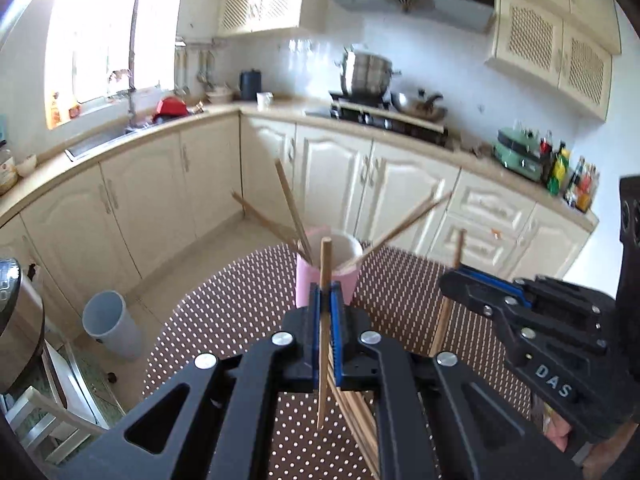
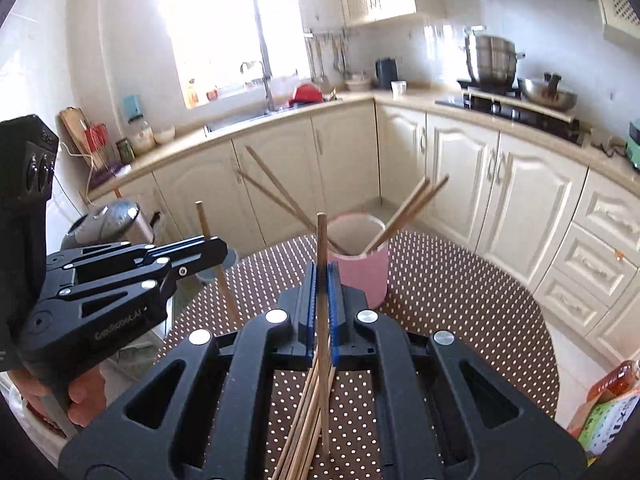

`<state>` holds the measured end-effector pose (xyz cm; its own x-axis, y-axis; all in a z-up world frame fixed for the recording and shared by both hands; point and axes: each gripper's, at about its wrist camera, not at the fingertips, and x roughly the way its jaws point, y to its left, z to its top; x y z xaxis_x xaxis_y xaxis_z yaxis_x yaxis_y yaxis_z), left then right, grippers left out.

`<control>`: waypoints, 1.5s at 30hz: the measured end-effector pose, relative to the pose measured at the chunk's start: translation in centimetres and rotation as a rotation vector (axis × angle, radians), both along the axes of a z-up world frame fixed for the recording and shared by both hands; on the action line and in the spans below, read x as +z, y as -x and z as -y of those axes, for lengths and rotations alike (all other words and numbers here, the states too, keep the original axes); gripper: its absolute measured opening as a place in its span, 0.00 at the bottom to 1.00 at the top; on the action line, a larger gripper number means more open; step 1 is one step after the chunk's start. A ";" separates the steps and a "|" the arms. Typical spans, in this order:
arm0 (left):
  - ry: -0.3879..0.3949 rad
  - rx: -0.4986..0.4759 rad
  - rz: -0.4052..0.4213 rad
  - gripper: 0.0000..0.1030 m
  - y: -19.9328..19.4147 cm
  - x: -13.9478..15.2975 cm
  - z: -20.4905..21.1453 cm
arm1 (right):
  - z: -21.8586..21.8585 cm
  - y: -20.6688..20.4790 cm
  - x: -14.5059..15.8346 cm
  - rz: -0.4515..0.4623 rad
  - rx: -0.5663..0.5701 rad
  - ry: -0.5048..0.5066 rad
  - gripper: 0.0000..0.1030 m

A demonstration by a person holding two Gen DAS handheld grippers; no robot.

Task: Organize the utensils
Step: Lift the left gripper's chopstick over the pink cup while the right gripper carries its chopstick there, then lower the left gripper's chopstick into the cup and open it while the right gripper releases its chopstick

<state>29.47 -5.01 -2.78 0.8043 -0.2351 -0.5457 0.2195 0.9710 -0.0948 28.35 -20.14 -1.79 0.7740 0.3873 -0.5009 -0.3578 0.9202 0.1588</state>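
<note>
both grippers are clamped on one chopstick each: left gripper [image 1: 326, 300] pinches a chopstick [image 1: 325, 264] upright between its jaws, right gripper [image 2: 322, 284] same with its chopstick [image 2: 321, 240]. pink cup [image 2: 368, 276] sits just beyond on the dotted table [image 2: 460, 280], loose chopsticks [image 2: 308, 420] piled nearer.

Left gripper [image 1: 327, 300] held raised, tilted downward, jaws clamped on chopstick [image 1: 325, 320]. Right gripper [image 2: 322, 296] held alongside, likewise tilted, clamped on another chopstick [image 2: 322, 320].
</note>
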 end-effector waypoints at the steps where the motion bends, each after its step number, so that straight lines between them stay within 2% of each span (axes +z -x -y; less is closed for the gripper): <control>1: 0.008 0.006 0.012 0.05 0.3 0.4 0.0 | 0.2 0.2 0.4 0.017 -0.004 -0.002 0.05; 6: 0.032 0.013 0.054 0.05 0.9 2.8 0.1 | 0.6 1.2 2.9 0.103 -0.013 -0.014 0.05; 11: 0.078 0.024 0.087 0.05 -0.2 4.8 0.3 | 0.6 0.8 5.1 0.172 -0.024 -0.024 0.05; 19: 0.129 0.041 0.185 0.05 -2.5 8.0 1.2 | 0.6 -1.6 8.1 0.261 -0.043 -0.042 0.05; 23: 0.180 0.061 0.237 0.05 -4.1 9.0 1.6 | 0.4 -3.1 8.9 0.290 -0.056 -0.039 0.05; 31: 0.149 0.096 0.248 0.05 -7.0 7.8 2.6 | 0.2 -5.3 9.0 0.342 -0.097 -0.042 0.05; 38: 0.099 0.088 0.192 0.05 -8.3 5.5 3.1 | 0.1 -6.5 7.4 0.316 -0.094 -0.042 0.05; 43: 0.081 0.092 0.186 0.07 -8.3 4.6 2.9 | 0.4 -6.8 6.4 0.278 -0.093 -0.044 0.05; 44: 0.080 0.098 0.188 0.13 -8.2 4.5 2.8 | 0.4 -6.8 6.2 0.273 -0.094 -0.042 0.05; 45: 0.076 0.103 0.191 0.26 -8.1 4.5 2.7 | 0.4 -6.7 6.0 0.265 -0.092 -0.040 0.05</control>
